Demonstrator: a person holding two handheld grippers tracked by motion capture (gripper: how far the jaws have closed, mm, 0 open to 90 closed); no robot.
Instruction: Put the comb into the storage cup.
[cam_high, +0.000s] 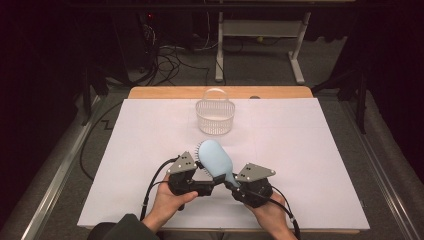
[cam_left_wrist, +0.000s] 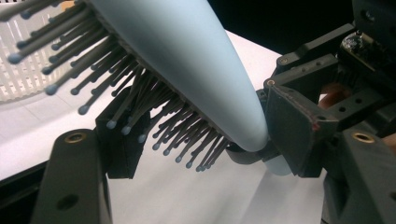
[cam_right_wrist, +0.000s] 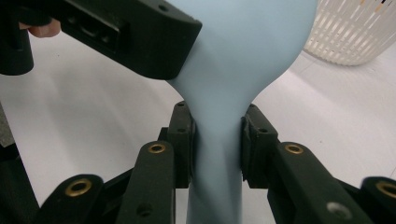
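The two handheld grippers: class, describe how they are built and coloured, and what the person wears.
Both the left gripper and right gripper are black, each topped by a grey three-cornered plate with small dark holes. Brass-coloured bushings sit in the jaw links. A black cable trails from each. The person wears a dark sleeve.

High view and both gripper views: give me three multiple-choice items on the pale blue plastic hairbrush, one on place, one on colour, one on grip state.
1. Where is the pale blue plastic hairbrush?
A. inside the white slatted plastic basket
B. held between the two grippers, nearer the person than the basket
C. on the floor

2. What colour is the sheet covering the table?
A. white
B. green
C. red

3. What does the right gripper do?
A. hangs open over the basket
B. clamps the basket rim
C. clamps the brush handle

Answers: 1 B, the high view shows it raised between them; 2 A, the sheet is white; 3 C, both pads press the handle's neck in the right gripper view.
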